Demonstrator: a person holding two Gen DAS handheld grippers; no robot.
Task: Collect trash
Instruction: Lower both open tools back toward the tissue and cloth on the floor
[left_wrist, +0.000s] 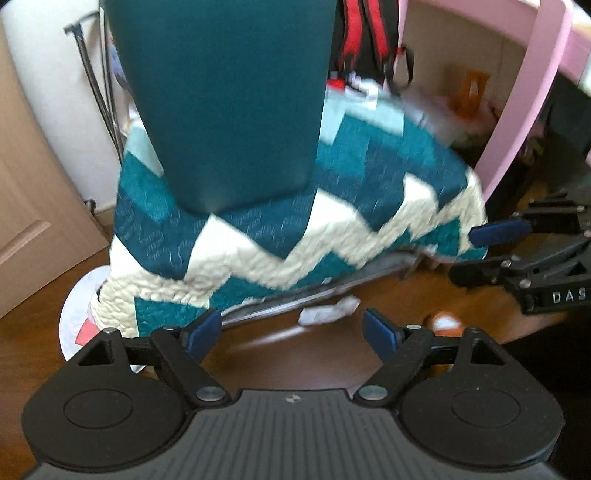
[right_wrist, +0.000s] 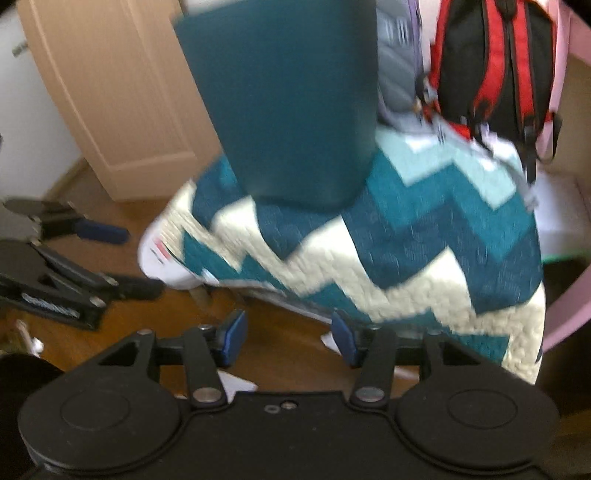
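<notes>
Crumpled white paper trash lies on the brown wooden floor just below the hanging edge of the teal-and-cream zigzag quilt, a little ahead of the left claw, whose blue-padded jaws stand apart with nothing between them. A small orange-and-white object, too blurred to identify, sits on the floor to the right of the paper. The right claw is likewise spread open and empty, its right pad close under the quilt's hem. On the quilt stands a dark teal smooth box-like block. Behind the quilt hangs a red-and-black backpack, and a pale wooden door is off to its left.
</notes>
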